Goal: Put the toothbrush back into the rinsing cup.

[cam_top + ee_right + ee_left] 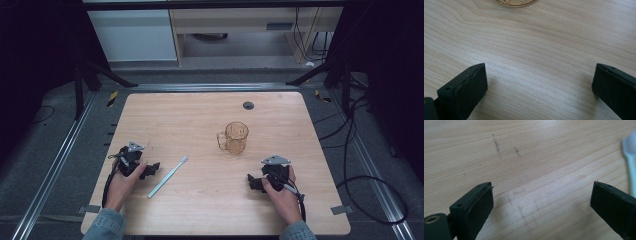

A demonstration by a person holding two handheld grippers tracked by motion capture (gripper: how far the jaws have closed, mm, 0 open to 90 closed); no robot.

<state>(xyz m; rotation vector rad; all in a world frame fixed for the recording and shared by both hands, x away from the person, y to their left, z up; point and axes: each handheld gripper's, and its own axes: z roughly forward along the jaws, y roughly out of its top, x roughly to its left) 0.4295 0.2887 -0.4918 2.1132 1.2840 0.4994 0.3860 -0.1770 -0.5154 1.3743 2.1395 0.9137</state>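
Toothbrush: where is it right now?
High view: the toothbrush lies flat on the table, left of centre, just beside the left gripper, down-left of the amber mug.

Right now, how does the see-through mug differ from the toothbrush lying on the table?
The mug stands upright, amber and see-through, with a handle on its left side in the high view; the toothbrush lies flat, pale, long and thin. The mug sits nearer the right gripper, the toothbrush just beside the left gripper. Both rest untouched on the wooden table.
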